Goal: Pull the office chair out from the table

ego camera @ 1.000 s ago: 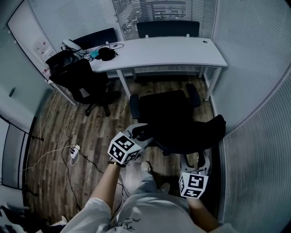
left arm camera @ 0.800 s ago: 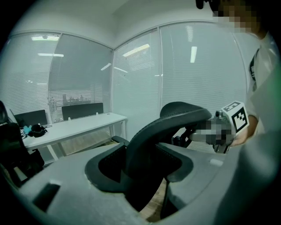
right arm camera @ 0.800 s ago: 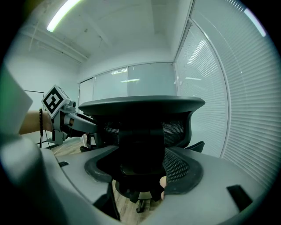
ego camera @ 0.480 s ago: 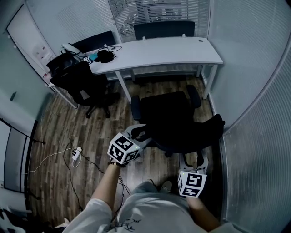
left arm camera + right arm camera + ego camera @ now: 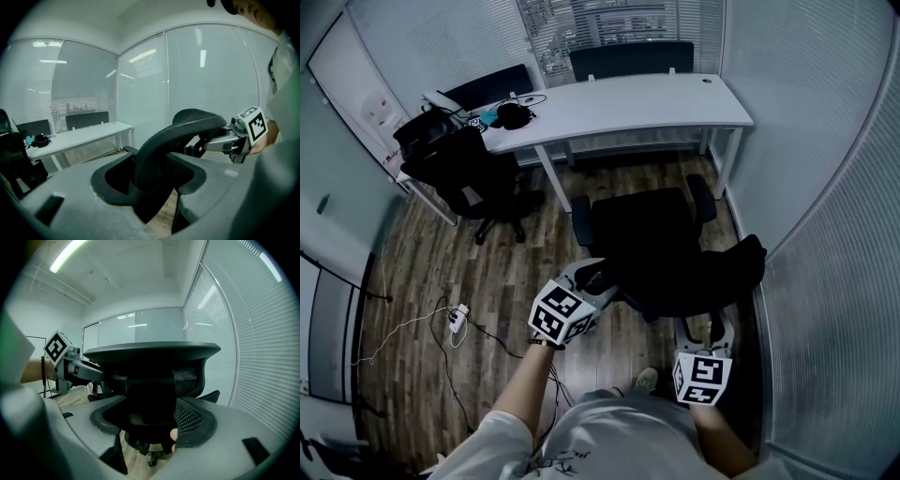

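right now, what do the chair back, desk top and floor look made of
chair back: black mesh on a matte plastic frame, going by the weave.
desk top: smooth matte white, probably laminate.
floor: wood-look planks, real wood or vinyl unclear.

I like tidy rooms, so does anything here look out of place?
Only a white adapter and loose cables trailing across the floor at left, a trip hazard. The office chair stands upright; nothing looks spilled.
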A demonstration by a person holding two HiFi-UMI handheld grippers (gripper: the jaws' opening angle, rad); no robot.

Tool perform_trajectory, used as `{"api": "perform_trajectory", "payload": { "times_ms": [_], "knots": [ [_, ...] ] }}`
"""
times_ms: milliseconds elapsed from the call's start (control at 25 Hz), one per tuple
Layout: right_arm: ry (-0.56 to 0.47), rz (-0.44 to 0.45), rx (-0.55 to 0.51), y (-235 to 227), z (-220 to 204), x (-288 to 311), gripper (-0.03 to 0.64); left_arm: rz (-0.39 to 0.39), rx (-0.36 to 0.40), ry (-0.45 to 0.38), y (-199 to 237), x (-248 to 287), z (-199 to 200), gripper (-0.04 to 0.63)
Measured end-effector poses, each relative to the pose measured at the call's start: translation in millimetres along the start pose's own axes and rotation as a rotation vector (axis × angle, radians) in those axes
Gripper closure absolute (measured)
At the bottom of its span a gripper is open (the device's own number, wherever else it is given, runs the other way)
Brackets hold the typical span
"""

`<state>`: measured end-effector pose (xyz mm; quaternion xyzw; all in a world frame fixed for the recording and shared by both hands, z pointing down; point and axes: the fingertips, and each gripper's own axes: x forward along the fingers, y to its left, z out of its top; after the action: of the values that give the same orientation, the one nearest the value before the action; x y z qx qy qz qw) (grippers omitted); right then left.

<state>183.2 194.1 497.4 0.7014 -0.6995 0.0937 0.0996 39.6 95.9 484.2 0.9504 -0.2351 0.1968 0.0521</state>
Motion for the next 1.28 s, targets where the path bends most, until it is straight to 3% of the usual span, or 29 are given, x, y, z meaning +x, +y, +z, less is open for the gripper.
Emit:
{"api": "perform_trajectory", "payload": {
  "times_ms": [920,1280],
  "knots": [
    [0.042,-0.014,0.006,3,-6,-21,0.347,-0.009,0.006,-0.030,-18,-11,-4,0.385],
    [0.051,-0.007,0.002,2,-5,-21,0.348,0.005,0.066,-0.023,-15,-8,-5,0.382]
  ]
}}
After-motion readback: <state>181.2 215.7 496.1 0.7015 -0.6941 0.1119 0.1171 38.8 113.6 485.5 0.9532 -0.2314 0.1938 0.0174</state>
